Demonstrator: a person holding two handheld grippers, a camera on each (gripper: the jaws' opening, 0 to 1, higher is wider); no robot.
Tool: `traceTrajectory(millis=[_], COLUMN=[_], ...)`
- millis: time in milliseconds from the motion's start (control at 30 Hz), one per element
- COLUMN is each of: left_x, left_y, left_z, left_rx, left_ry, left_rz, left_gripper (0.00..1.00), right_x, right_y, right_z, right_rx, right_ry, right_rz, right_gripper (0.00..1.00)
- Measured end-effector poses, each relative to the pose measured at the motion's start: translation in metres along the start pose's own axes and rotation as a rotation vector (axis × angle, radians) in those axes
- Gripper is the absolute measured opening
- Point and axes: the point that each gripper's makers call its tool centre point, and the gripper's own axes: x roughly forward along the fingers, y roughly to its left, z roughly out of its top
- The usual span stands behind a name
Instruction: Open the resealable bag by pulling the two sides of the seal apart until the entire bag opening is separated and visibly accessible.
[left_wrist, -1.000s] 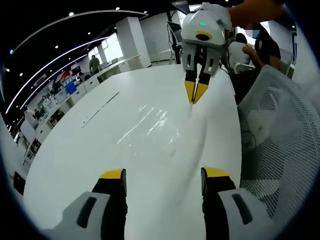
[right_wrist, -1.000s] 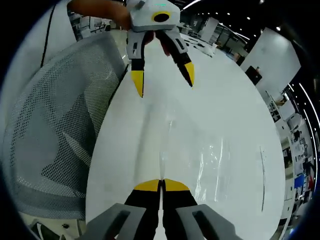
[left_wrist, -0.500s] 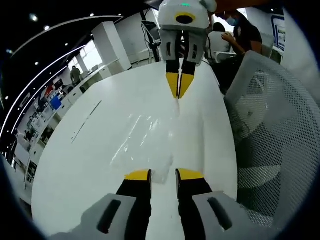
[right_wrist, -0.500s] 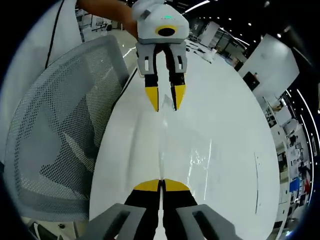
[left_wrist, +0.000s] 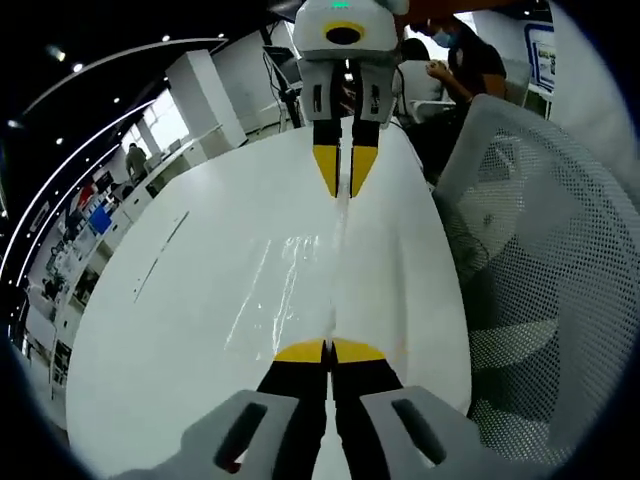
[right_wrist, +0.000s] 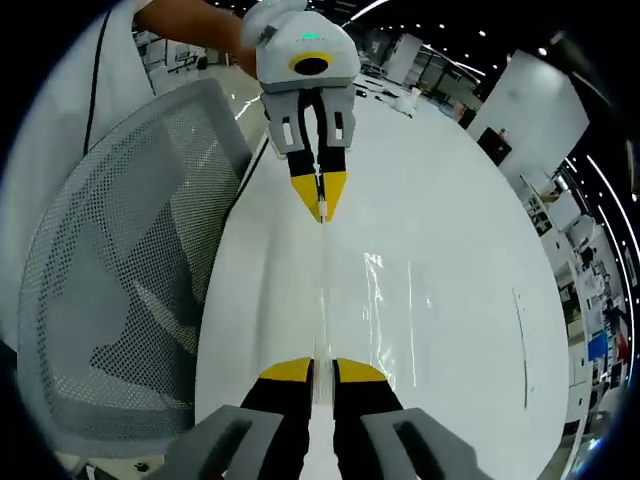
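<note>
Left gripper view: left gripper (left_wrist: 329, 351) and right gripper (left_wrist: 346, 172) both pinch bag (left_wrist: 290, 290) seal edge — jaws together, ready to pull apart.

- The clear resealable bag (left_wrist: 290, 290) (right_wrist: 385, 310) lies flat, glossy and nearly see-through.
- In the left gripper view its seal edge (left_wrist: 338, 250) runs from 6 towards 12 o'clock, raised in a thin taut ridge.

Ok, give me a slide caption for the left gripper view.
Both grippers, left and right, pinch the clear bag's edge.
</note>
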Motion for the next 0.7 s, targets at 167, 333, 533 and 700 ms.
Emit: traceTrajectory(millis=[167,333,533,700], left_x=[0.0,0.001,0.001,0.002], left_y=[0.0,0.001,0.0,-0.004], left_z=[0.003,0.005,0.008,0.011], left_rx=[0.004,0.007,0.007,0.019], left_ry=[-0.002,-0.001,-0.004,-0.004], left_rz=[-0.005,-0.008,-0.014,-0.026], left_gripper=[0.0,0.0,0.0,0.0], right_x=[0.0,0.007,0.018,0.025], right_y=[-0.004,-0.003,0.0,-0.001], right_z=[0.016,0.039,0.061,0.078], right_rx=[0.042,0.044,0.028,0.011], right_ry=[-0.054,-0.109,-0.149,-0.174], right_rz=[-0.014,-0.015,-0.008,-0.006], right_gripper=[0.08,0.11,0.1,0.1])
